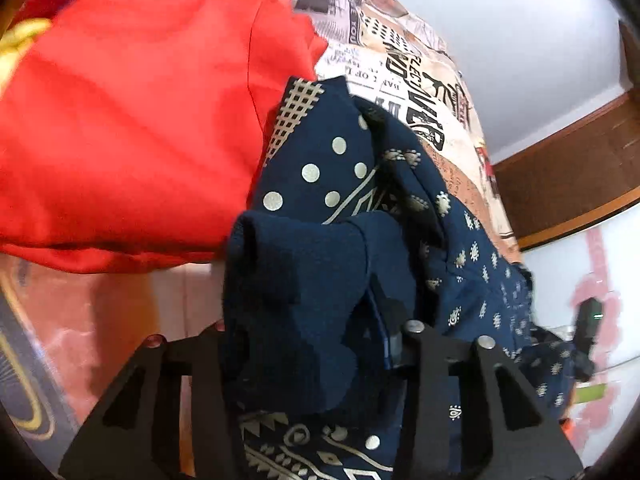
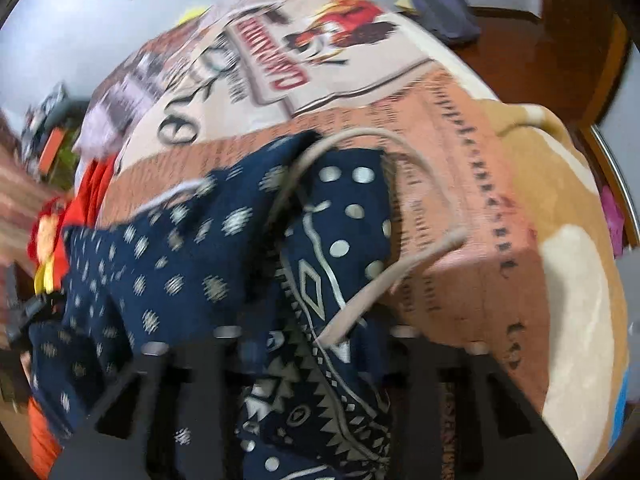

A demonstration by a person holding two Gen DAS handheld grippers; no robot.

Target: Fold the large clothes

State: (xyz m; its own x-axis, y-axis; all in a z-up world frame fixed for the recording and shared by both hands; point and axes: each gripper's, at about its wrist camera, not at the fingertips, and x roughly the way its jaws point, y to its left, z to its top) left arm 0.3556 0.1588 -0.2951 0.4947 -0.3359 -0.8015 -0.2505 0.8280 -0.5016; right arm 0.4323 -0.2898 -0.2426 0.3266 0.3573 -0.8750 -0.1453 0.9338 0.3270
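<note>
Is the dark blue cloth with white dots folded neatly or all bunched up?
Bunched up. The dark blue cloth with white dots lies in crumpled humps and creases, not flat layers.

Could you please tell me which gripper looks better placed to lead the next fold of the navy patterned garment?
Probably the left gripper: it pinches a bunched end of the navy garment beside the red cloth. The right gripper also grips it, but that view is blurred.

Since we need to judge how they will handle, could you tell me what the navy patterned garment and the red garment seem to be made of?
Navy patterned garment: likely thin woven fabric, matte, bunching in soft folds. Red garment: smooth, faintly glossy cloth, possibly synthetic; broad shallow creases.
</note>
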